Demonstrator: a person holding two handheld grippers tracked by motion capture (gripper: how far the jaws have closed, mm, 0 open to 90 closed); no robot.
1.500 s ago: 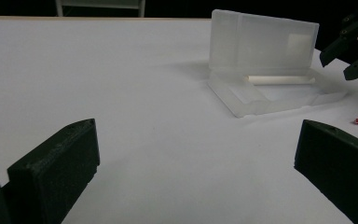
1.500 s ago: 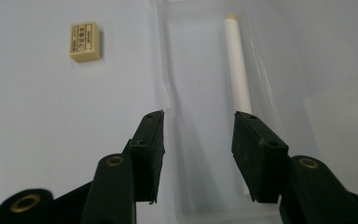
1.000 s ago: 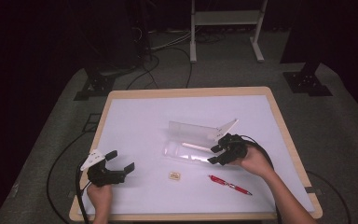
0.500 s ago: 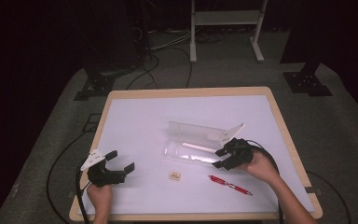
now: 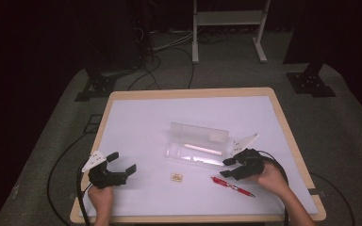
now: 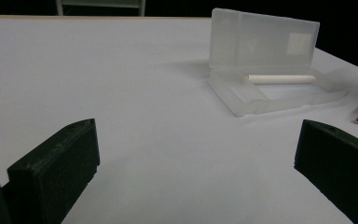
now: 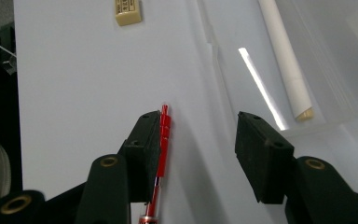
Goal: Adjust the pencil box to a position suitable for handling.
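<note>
The right gripper (image 5: 227, 167) was held low over the white table (image 5: 141, 122), its jaws parted and clasping nothing, having just been closing slightly. The slim red plastic pen (image 7: 161, 154) was seen lying flat against the inner face of one jaw, near the open clear plastic case (image 5: 198, 146). The left gripper (image 5: 122, 162) was kept spread and empty.
</note>
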